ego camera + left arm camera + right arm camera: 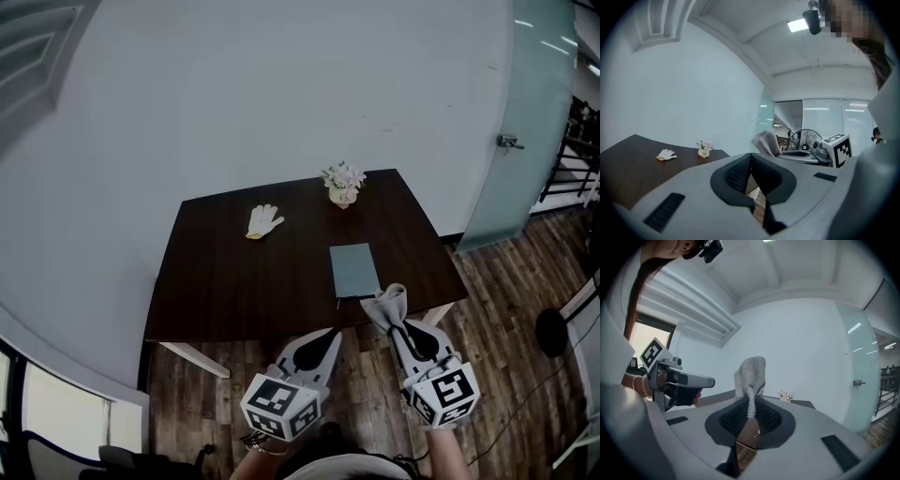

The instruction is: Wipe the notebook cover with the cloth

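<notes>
A grey-green notebook (354, 270) lies flat near the front right edge of the dark table (234, 281). My right gripper (397, 323) is shut on a grey knitted cloth (388, 306), which stands up from its jaws just off the table's front edge, close to the notebook's near corner. In the right gripper view the cloth (751, 377) rises out of the pinched jaws of the right gripper (751, 412). My left gripper (330, 337) hangs in front of the table, shut with nothing in it; its jaws meet in the left gripper view (751, 161).
A white glove (263, 221) lies at the table's back left. A small pot of flowers (343, 183) stands at the back edge. A glass door (525, 122) is at the right, above the wooden floor (506, 309). A fan (805, 139) shows in the left gripper view.
</notes>
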{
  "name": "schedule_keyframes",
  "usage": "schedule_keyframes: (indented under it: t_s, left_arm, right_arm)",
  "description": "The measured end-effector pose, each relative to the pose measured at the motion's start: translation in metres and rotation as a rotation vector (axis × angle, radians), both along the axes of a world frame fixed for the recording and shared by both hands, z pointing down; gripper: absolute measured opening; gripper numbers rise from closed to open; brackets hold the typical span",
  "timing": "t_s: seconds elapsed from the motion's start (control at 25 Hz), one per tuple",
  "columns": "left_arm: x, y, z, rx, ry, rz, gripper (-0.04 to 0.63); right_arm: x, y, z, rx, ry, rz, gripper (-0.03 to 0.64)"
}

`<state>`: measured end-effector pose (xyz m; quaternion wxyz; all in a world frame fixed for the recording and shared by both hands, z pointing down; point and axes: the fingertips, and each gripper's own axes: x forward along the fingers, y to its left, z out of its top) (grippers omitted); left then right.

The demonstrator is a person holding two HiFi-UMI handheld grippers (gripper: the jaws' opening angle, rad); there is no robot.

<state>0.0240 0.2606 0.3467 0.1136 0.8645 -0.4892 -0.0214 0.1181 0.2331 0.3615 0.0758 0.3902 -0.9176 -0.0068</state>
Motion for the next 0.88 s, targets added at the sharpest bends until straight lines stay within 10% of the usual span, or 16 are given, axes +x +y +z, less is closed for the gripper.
schedule_keyframes:
  t_s: [0.88]
  left_arm:
    - [-0.044,-0.106,0.019,-0.041,0.003,0.041,0.018]
  right_arm:
    - [-0.047,-0.109,0.005,-0.003,0.045,0.009,0.043]
